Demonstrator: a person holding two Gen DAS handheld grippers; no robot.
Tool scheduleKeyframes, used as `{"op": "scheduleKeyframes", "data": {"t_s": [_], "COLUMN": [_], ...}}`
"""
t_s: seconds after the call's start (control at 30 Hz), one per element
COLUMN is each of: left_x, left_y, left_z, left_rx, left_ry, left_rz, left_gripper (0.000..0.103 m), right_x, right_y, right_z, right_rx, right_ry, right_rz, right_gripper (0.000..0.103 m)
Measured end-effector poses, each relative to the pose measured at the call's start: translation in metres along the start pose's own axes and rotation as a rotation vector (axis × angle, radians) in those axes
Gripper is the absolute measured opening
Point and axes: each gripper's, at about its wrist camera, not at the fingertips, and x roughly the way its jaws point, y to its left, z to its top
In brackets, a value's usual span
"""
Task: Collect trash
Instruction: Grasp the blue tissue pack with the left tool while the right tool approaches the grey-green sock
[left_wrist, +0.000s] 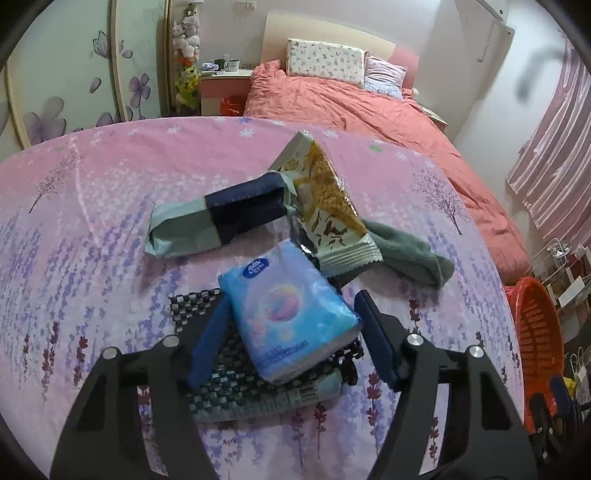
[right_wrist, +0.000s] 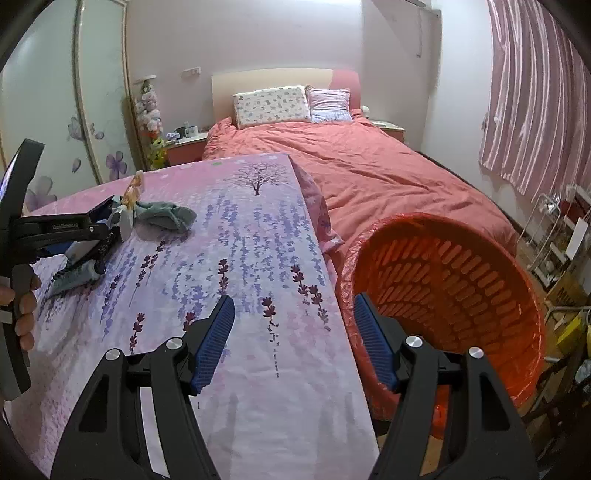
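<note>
Here the left gripper (left_wrist: 291, 325) straddles the tissue pack (left_wrist: 288, 314), unclamped; the right gripper (right_wrist: 293, 332) gapes empty.

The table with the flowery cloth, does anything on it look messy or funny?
Yes. The snack wrapper with yellow print sticks up tilted, leaning on the dark blue and pale green packet. A grey-green cloth lies crumpled behind it. The blue tissue pack sits askew across a black checkered mat.
</note>
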Motion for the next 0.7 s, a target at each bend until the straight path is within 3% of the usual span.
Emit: {"op": "scheduleKeyframes", "data": {"t_s": [0.27, 0.4, 0.57, 0.7], "left_x": [-0.022, -0.037, -0.041, -0.035], "left_y": [0.016, 0.050, 0.094, 0.118], "left_z": [-0.016, -0.025, -0.038, -0.043], "left_rx": [0.037, 0.032, 0.019, -0.004], "left_ry": [-0.047, -0.073, -0.063, -0.035], "left_rz": [0.027, 0.079, 0.197, 0.219], "left_gripper": [0.062, 0.062, 0.062, 0.061], "right_x": [0.001, 0.003, 0.006, 0.011], "right_y": [0.017, 0.029, 0.046, 0.059], "right_z": [0.002, 0.002, 0.006, 0.010], "right_rx": [-0.016, -0.039, -0.050, -0.058], "right_ry": [0.005, 0.017, 0.032, 0.043], "right_rz": [0.023, 0.038, 0.067, 0.090], "right_gripper": [0.067, 0.067, 0.067, 0.067]}}
